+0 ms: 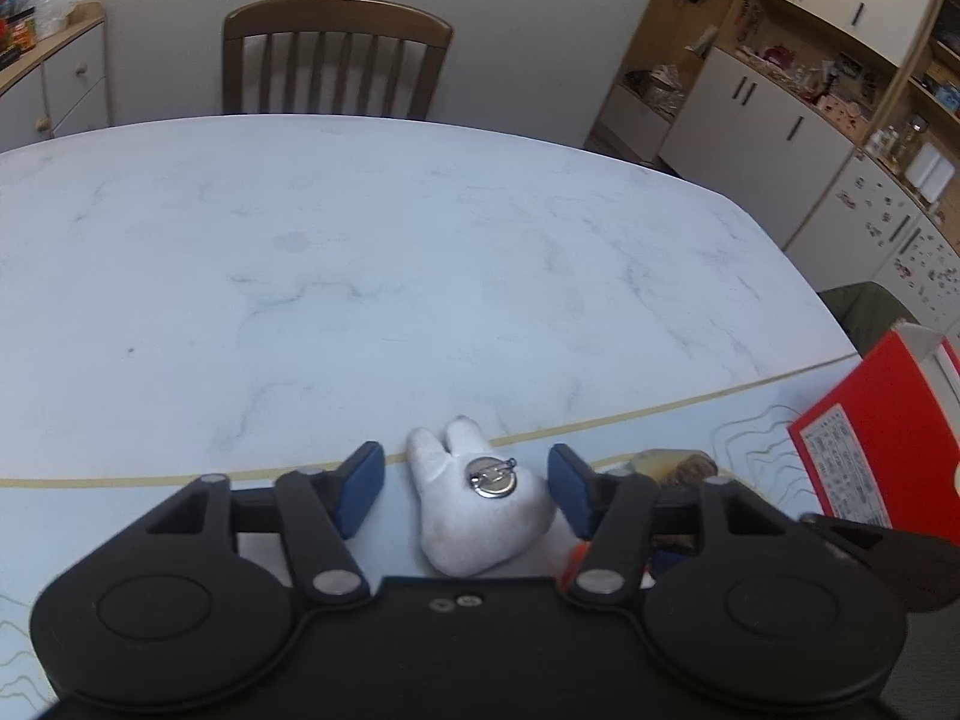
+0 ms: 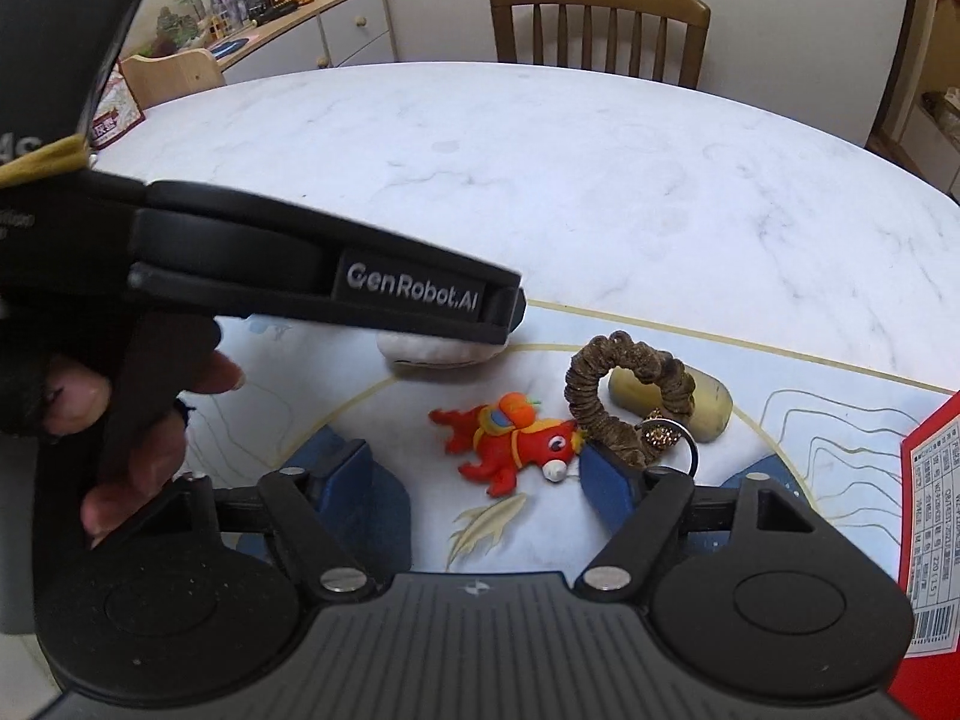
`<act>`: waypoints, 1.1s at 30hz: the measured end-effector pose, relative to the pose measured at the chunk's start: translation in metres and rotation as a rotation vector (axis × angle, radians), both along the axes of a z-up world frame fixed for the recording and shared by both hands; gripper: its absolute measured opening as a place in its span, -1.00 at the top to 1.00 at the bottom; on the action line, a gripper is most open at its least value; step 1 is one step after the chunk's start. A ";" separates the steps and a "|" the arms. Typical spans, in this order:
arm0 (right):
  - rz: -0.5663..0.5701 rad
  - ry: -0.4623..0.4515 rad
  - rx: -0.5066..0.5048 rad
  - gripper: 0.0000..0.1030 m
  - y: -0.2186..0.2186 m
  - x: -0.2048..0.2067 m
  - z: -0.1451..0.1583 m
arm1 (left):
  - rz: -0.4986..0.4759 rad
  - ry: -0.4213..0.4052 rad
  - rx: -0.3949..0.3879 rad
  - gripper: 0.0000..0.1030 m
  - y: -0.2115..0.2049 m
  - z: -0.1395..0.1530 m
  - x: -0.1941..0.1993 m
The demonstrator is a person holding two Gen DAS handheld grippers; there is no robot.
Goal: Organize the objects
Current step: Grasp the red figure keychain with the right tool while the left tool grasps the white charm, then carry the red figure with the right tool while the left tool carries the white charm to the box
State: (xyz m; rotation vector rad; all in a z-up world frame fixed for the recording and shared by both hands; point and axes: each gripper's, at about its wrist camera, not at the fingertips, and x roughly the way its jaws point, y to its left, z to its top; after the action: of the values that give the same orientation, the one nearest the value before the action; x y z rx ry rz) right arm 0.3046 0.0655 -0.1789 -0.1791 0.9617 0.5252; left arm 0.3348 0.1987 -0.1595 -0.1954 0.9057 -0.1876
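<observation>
Sorting looks barely begun: left gripper gapes wide around the white plush, not yet clamped. Right gripper hangs wide over the red toy; scrunchie and possibly soap remain loose.

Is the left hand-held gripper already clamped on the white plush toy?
No: its blue fingers stand apart either side of the white plush toy.

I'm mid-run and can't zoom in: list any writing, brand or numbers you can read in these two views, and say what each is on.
"GenRobot.AI": raised letters on the side of the left gripper, seen from the right wrist view.
White label on the red box: printed rows, numbers and a barcode, too small to read.
Red-and-white pack at the far table edge: print blurred, unreadable.
</observation>
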 end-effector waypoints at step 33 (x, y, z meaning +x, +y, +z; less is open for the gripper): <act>0.013 -0.034 0.138 0.11 -0.042 -0.087 0.070 | 0.028 0.048 -0.079 0.37 0.012 0.023 -0.077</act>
State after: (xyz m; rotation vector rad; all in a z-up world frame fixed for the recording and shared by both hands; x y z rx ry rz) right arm 0.2176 0.0236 -0.1085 -0.0697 0.8886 0.5967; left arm 0.2577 0.2107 -0.1361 -0.2868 0.9432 -0.1934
